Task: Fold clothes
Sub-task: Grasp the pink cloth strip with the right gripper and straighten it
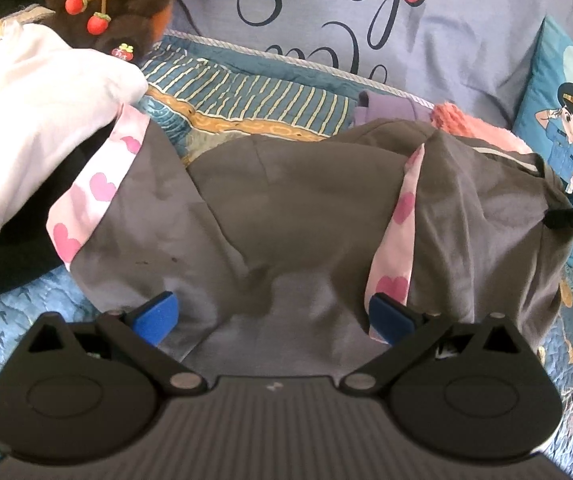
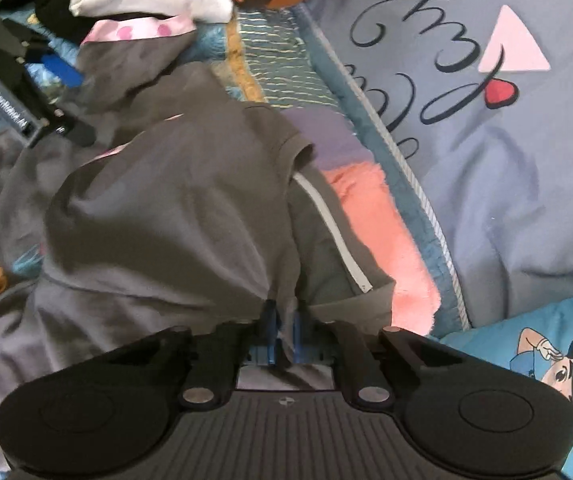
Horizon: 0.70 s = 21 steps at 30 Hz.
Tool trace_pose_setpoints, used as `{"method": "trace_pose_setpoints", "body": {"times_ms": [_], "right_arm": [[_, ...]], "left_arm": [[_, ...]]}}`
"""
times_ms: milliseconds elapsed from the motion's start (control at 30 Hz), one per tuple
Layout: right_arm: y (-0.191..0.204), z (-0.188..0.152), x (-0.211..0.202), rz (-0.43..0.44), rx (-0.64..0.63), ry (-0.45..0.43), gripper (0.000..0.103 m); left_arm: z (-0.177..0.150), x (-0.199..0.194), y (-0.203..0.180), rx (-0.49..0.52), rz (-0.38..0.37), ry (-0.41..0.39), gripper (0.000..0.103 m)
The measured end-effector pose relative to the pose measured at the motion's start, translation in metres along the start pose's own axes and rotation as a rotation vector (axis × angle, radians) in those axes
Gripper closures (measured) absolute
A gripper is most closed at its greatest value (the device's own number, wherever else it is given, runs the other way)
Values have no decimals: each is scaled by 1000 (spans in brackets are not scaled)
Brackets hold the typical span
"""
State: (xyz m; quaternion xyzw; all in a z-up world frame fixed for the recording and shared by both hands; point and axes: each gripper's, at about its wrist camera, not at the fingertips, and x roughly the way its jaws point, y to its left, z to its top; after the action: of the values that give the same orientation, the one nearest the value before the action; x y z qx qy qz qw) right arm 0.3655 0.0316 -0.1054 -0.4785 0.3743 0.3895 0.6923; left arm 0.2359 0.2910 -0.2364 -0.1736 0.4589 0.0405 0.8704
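A grey garment with pink heart-print trim lies rumpled across the patterned bedspread, near a white cloth and a plush toy. The right gripper is clenched on a bunched grey edge beside a pink fuzzy item, while the left gripper hovers over the fabric with its blue pads spread wide, holding nothing. A clean fold likely calls for the left to pinch the near hem, then both to draw the cloth taut before laying it over
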Motion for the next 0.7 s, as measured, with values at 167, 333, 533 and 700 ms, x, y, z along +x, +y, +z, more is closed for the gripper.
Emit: {"method": "trace_pose_setpoints", "body": {"times_ms": [167,333,533,700], "right_arm": [[7,6,-38,-21,-88,-66,96],[-1,16,-47,-132,-151,-42,96],[12,21,5,-202,-237,132,92],[14,32,-14,-235,-227,13,41]], "left_arm": [[0,0,0,0,-4,-2,1],[0,0,2,-5,-4,-2,1],[0,1,5,-7,-1,1,0],[2,-2,9,-19,4,-13,0]]}}
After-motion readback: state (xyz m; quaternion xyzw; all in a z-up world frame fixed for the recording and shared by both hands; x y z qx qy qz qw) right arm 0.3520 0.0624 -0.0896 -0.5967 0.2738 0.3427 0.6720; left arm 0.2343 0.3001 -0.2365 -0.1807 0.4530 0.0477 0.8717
